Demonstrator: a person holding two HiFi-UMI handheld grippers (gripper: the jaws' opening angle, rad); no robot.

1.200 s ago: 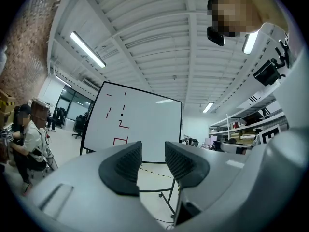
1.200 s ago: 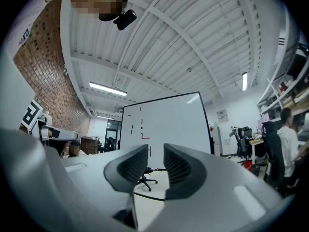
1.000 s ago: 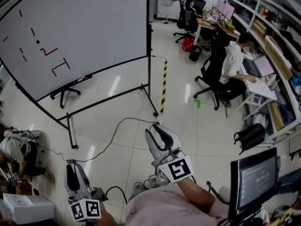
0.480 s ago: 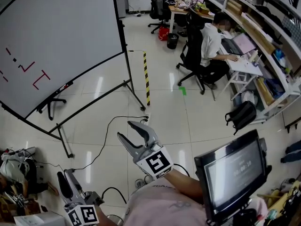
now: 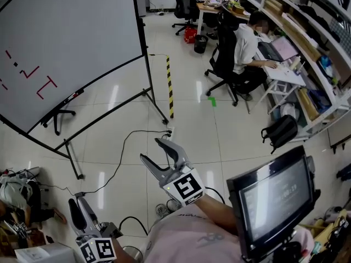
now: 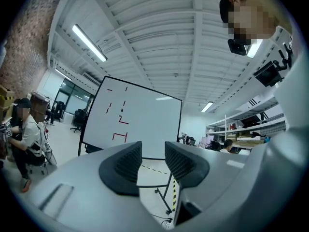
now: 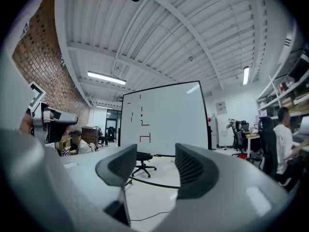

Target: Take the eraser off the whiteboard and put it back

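The whiteboard (image 5: pixel 77 32) stands on its wheeled frame at the upper left, a few steps away across the floor. It bears red strokes and one small dark block (image 5: pixel 15 64), perhaps the eraser; too small to tell. The whiteboard (image 6: pixel 145 124) also fills the middle of the left gripper view, and the whiteboard (image 7: pixel 169 115) shows in the right gripper view. My right gripper (image 5: pixel 153 150) is held out level toward it; its jaws have just been opening and nothing is between them. My left gripper (image 5: pixel 77 203) hangs low at the left, open and empty.
A black cable (image 5: pixel 126 147) runs over the tiles between me and the board's feet. A yellow-black strip (image 5: pixel 169 86) lies beyond. A person (image 5: pixel 247 43) sits at a desk at the upper right. A monitor (image 5: pixel 274 201) stands close at the lower right, a backpack (image 5: pixel 279 130) behind it.
The right gripper's jaws have spread apart, still empty, and it has sunk a little. The head view has swung right, so the board sits further left. The left gripper stays low.
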